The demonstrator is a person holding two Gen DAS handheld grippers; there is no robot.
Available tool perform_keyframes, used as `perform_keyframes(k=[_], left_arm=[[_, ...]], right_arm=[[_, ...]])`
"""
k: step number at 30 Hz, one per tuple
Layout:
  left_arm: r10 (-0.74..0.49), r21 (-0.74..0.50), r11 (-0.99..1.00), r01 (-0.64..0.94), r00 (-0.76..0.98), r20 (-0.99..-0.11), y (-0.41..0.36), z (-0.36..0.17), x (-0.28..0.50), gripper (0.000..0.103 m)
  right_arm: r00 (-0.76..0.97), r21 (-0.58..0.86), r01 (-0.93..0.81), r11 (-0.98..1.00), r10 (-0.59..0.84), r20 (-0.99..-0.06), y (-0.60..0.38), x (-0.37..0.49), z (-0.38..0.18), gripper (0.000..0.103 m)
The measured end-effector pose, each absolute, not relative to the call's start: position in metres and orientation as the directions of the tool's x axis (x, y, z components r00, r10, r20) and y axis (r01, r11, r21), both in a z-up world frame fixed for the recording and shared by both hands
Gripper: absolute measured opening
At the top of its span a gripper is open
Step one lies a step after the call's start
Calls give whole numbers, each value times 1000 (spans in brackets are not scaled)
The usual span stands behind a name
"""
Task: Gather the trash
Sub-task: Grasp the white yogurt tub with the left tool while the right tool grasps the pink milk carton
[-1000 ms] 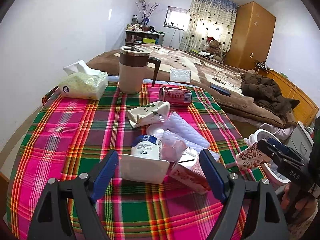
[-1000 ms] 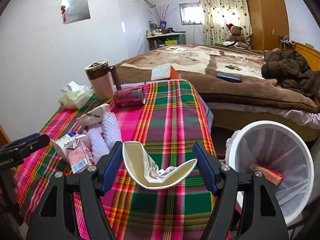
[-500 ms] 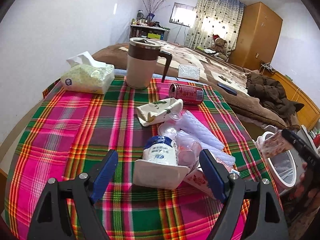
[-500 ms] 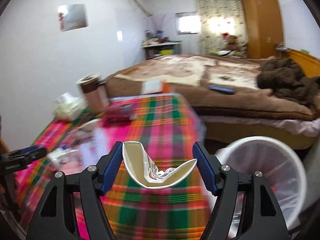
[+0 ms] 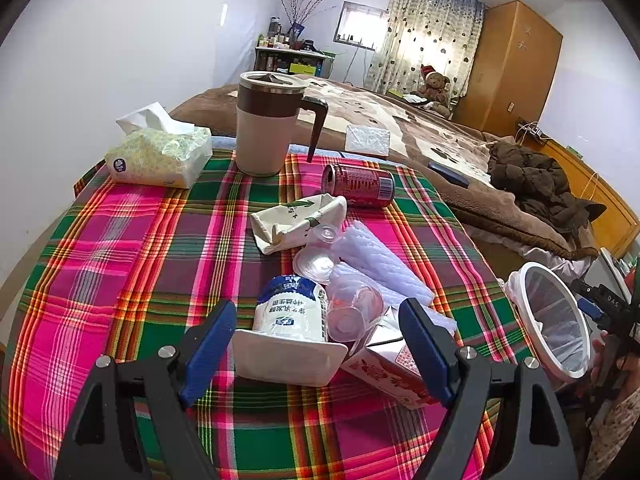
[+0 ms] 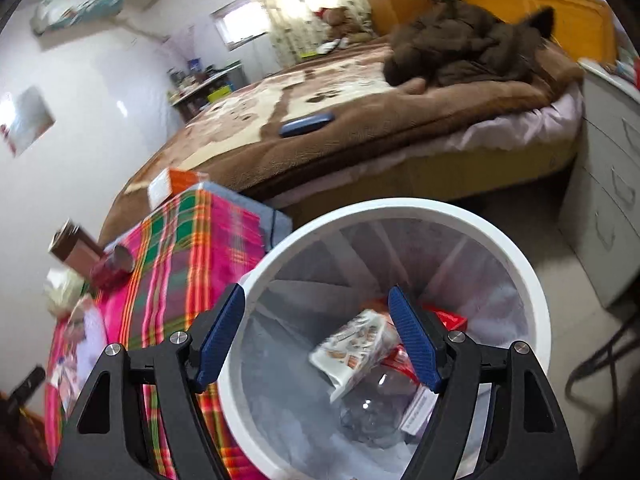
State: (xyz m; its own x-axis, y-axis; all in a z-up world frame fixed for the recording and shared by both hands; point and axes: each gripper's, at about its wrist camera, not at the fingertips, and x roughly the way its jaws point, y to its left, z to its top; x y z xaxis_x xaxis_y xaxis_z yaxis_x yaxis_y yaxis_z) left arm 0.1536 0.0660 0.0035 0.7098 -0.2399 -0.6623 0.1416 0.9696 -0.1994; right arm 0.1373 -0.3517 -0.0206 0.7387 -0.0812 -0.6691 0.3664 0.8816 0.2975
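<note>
Drop step: crushed paper cup [image 6: 352, 344] lying inside the white bin [image 6: 532, 280], right gripper [image 6: 316, 336] hanging spread and empty above it.

Left gripper [image 5: 316, 344] is hovering wide open, near a white tray [image 5: 288, 356] on the plaid table [image 5: 120, 248]. Next move probably calls for closing on that rigid tray; yogurt bottle [image 5: 290, 308], clear soft cups [image 5: 352, 312], ribbed foam sleeves [image 5: 380, 256] and red can [image 5: 358, 186] are crowding behind.

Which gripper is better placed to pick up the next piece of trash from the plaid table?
Left. The left gripper is open, with the white yogurt bottle lying between its fingers. The right gripper is open and empty over the white trash bin, off the table.
</note>
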Motion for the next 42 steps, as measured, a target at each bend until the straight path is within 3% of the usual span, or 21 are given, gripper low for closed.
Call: perform_keyframes(k=[9, 17, 22, 31, 39, 42], left_arm=[[-225, -175, 974, 143, 691, -687, 66, -2, 162, 88], [-276, -231, 960, 155, 640, -717, 73, -20, 173, 88], [-252, -207, 968, 145, 630, -735, 85, -26, 177, 88], [-237, -210, 971, 118, 627, -742, 106, -35, 183, 88], [-247, -234, 967, 105, 624, -741, 123, -37, 182, 65], [-241, -230, 968, 101, 625, -742, 128, -38, 179, 64]], right_arm=[[780, 282, 305, 910, -69, -622, -320, 133, -8, 76], [788, 254, 57, 966, 113, -606, -250, 140, 1, 76], [754, 171, -82, 982, 173, -633, -205, 142, -3, 76], [689, 164, -287, 944, 322, -649, -150, 136, -9, 76], [674, 124, -388, 913, 373, -638, -112, 128, -10, 76], [658, 115, -421, 900, 390, -644, -104, 130, -12, 76]])
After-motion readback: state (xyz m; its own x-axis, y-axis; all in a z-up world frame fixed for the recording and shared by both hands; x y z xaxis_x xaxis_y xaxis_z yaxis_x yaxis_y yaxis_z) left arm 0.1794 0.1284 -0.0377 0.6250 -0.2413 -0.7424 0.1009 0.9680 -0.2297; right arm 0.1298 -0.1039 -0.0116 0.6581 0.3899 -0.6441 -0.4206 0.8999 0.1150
